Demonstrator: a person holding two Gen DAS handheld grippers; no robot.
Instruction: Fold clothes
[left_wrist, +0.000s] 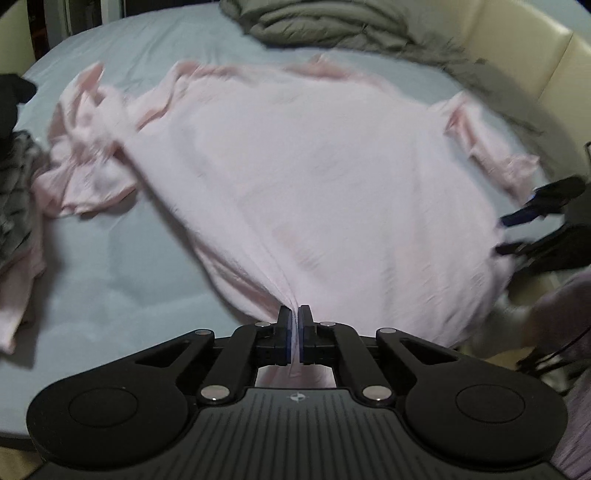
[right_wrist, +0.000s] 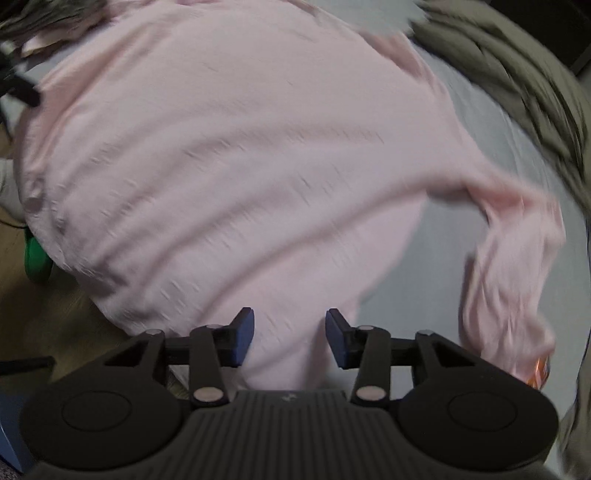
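While I grip with my left, this is what each wrist camera shows me.

Left wrist, left gripper (left_wrist: 294, 319): my two fingers are pressed together on a bunched bit of the pink shirt's hem.
Left wrist, pink shirt (left_wrist: 295, 177): one shirt, spread on the bed sheet (left_wrist: 122, 266); its long axis runs away from my fingers, hem near me, collar at the far end toward the quilt.
Left wrist, sleeves: two; one crumpled at left (left_wrist: 88, 155), one lying out at right (left_wrist: 484, 147).
Left wrist, right gripper (left_wrist: 517, 232): seen at the shirt's right edge, blurred; I cannot tell from here whether it touches the cloth.
Left wrist, others: one olive quilt (left_wrist: 332, 26) at the head; one grey garment (left_wrist: 14, 192) at far left.

Right wrist, right gripper (right_wrist: 290, 338): my fingers stand wide apart, holding nothing, with pink cloth showing between them.
Right wrist, pink shirt (right_wrist: 229, 155): fills the view, body stretching up and away; one sleeve (right_wrist: 513, 251) hangs down at right.
Right wrist, others: olive quilt (right_wrist: 517, 74) at upper right; one green object (right_wrist: 35, 258) at left, too blurred to name.
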